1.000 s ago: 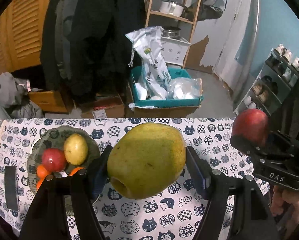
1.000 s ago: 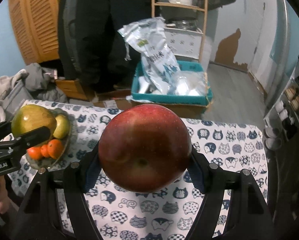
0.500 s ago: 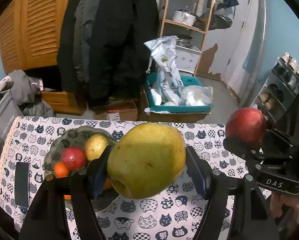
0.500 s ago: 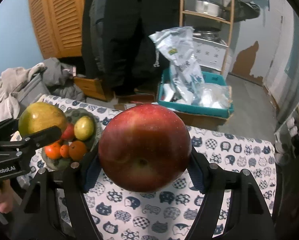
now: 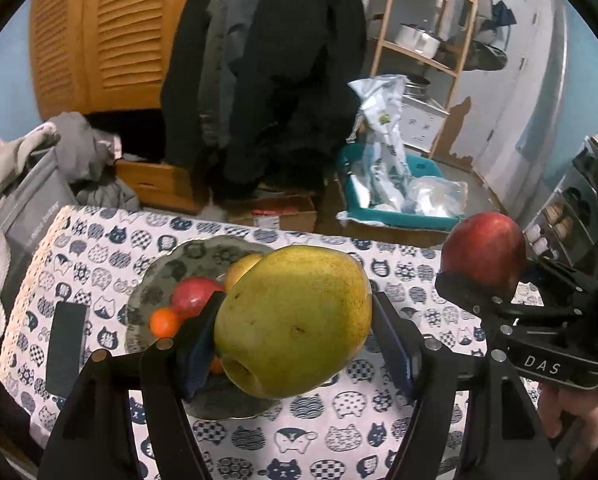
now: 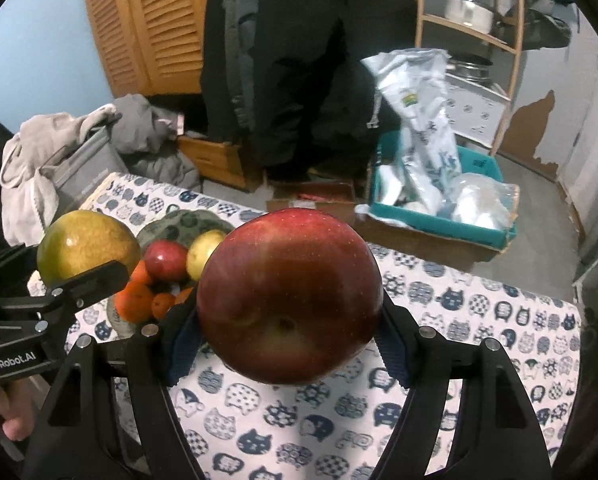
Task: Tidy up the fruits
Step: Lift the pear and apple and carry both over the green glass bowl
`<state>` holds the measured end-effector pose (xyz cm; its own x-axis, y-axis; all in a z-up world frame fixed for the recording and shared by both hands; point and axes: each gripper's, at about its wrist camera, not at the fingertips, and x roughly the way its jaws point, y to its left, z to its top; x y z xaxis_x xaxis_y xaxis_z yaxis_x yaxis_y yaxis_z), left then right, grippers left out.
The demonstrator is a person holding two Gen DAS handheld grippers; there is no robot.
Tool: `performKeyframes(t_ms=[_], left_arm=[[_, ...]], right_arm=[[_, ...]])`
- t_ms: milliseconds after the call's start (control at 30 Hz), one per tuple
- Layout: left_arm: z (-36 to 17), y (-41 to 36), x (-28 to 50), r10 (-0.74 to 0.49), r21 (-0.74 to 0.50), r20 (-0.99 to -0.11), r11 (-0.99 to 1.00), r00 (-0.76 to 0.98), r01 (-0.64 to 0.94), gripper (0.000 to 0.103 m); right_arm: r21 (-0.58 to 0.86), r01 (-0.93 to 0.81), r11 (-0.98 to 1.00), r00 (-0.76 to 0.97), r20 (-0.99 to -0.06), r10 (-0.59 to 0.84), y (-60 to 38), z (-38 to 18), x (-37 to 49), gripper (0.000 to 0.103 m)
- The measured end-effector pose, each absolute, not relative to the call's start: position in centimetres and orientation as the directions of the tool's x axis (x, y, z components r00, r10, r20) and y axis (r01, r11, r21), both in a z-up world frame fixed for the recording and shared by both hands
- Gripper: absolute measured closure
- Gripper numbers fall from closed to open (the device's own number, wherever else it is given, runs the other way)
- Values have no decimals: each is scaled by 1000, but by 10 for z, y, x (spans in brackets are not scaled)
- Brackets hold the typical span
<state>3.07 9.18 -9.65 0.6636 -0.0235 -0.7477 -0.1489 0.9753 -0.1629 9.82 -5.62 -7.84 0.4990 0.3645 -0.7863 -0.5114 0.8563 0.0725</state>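
Left tool (image 5: 293,330): black frame, blue pads, pinching a large yellow-green pear (image 5: 295,320) from both sides; the pear is carried in the air above the near part of the plate, its blossom end turned down toward the camera. Right tool (image 6: 289,312): same build, pinching a large red apple (image 6: 289,300) from both sides, the apple held clear above the table (image 6: 479,320), to the right of the plate, with its hollow facing the camera. Each tool also shows in the other's view, at the side of the frame with its fruit gripped. Table: covered by a white cloth printed with dark blue cat heads. Plate (image 5: 155,288): grey-green, patterned, sitting toward the left end of the table; contents are a small red apple (image 6: 165,260), a small yellow fruit (image 6: 203,252) just to its right and touching it, and several small oranges (image 6: 133,298) heaped along the near left rim. Dark flat rectangular item (image 5: 65,350): lying on the cloth near the left edge of the table, apart from the plate; its kind cannot be told. A hand (image 6: 7,412) grips the left tool's handle at the lower left of the right wrist view. Beyond the far edge of the table: a teal bin (image 6: 439,220) with plastic bags on the floor, hanging dark coats, a louvred wooden door, and a wooden shelf carrying metal pots.
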Motion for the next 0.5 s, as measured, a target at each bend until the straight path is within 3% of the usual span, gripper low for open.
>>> performKeyframes(t_ms=[500], left_arm=[[-148,152,36,38,-151,-812,950,582,-274,30]], right_arm=[[86,-564,821,413,-832,372,10,-116,115,28]])
